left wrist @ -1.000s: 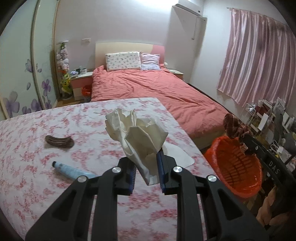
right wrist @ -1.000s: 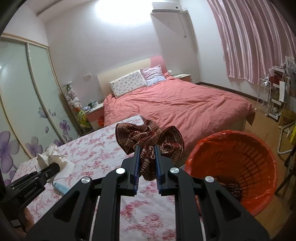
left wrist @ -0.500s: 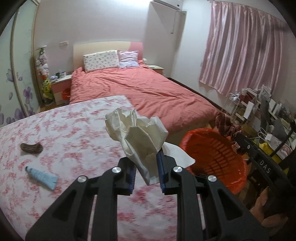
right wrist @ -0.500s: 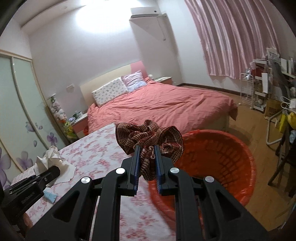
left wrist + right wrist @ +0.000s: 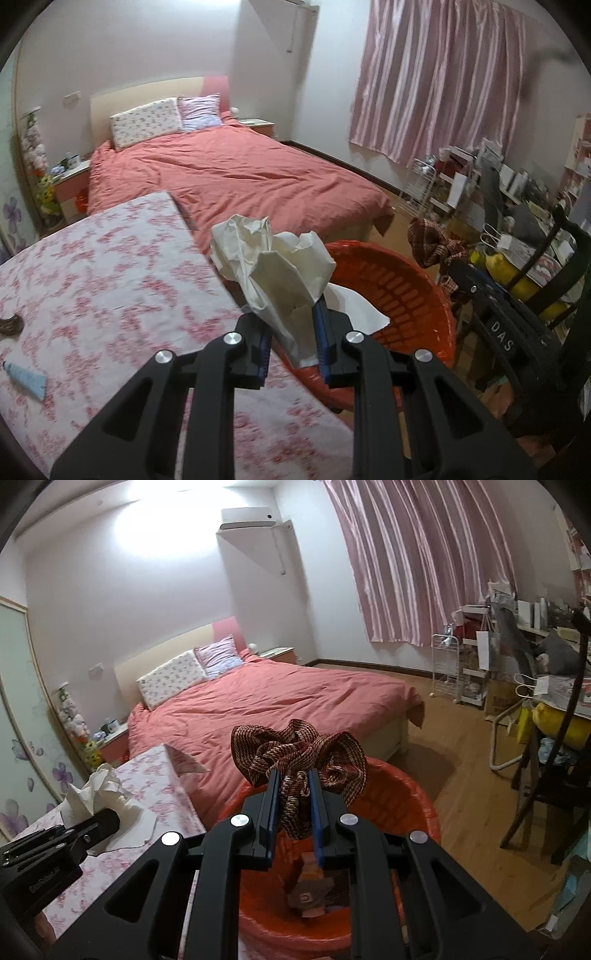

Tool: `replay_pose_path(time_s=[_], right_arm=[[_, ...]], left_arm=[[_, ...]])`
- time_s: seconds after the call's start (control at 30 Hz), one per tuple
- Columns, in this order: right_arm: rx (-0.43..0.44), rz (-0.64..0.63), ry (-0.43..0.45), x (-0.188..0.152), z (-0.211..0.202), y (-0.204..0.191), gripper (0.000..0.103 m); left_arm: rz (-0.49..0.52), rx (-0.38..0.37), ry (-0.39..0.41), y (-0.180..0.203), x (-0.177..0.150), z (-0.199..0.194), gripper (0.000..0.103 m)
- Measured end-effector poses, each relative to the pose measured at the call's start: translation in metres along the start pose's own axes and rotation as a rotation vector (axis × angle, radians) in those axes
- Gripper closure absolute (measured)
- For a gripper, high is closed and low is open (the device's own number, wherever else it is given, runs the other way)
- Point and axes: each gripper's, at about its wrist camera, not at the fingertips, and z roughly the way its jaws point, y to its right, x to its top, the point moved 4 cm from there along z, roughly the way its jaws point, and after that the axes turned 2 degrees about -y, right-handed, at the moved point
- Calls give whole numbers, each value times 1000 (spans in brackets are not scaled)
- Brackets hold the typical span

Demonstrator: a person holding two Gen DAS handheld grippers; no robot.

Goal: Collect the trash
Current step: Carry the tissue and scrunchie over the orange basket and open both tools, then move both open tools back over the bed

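Note:
My left gripper (image 5: 291,332) is shut on crumpled white paper (image 5: 277,266) and holds it over the table's right edge, next to the rim of the orange trash basket (image 5: 402,280). My right gripper (image 5: 291,805) is shut on a crumpled brown patterned cloth (image 5: 299,753) and holds it above the orange basket (image 5: 406,805), which has scraps at its bottom. The right gripper with the cloth (image 5: 432,240) also shows in the left wrist view, beyond the basket. The left gripper with the paper (image 5: 99,794) shows at the left of the right wrist view.
The table has a pink floral cloth (image 5: 103,280). On it lie a light blue tube (image 5: 26,380) and a dark brown piece (image 5: 11,325) at the far left. A red-covered bed (image 5: 236,177) stands behind. A dark chair (image 5: 546,775) and cluttered shelves are on the right.
Both grippers have moved right toward the basket with their loads. The right gripper now hangs over the basket's opening; the left has reached the table's right edge.

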Motion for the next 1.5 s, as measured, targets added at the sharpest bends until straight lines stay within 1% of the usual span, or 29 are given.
replay_pose_path(time_s=[0.17, 0.4, 0.47, 0.5, 0.53, 0.6, 0.7, 0.77, 0.87, 0.93, 1.13, 1.27, 1.5], right_arm=[[-9, 33, -19, -2, 9, 18, 87], [3, 77, -56, -2, 23, 37, 86], [20, 88, -74, -4, 28, 39, 81], [26, 93, -88, -6, 31, 42, 76], [29, 95, -93, -7, 33, 43, 73], [33, 94, -105, -10, 37, 44, 72], [34, 99, -126, -14, 41, 44, 67], [32, 104, -134, -16, 43, 45, 66], [28, 102, -139, -17, 43, 43, 64], [27, 96, -139, -16, 43, 40, 60], [43, 65, -154, -17, 43, 24, 59], [62, 29, -162, -19, 39, 4, 56], [119, -52, -187, -27, 32, -36, 56]], left_arm=[[31, -39, -31, 21, 0, 24, 82], [77, -85, -76, 46, -1, 59, 80], [88, -88, -90, 51, -3, 69, 77], [90, -87, -101, 52, -5, 76, 72], [89, -83, -108, 51, -6, 80, 68], [84, -75, -122, 49, -9, 87, 66], [69, -61, -143, 41, -12, 96, 65], [58, -48, -148, 33, -14, 98, 63], [45, -26, -148, 23, -14, 98, 59], [36, -8, -146, 14, -14, 97, 56], [10, 41, -142, -15, -20, 86, 54], [-21, 81, -136, -40, -25, 72, 53], [-117, 184, -130, -111, -42, 37, 53]])
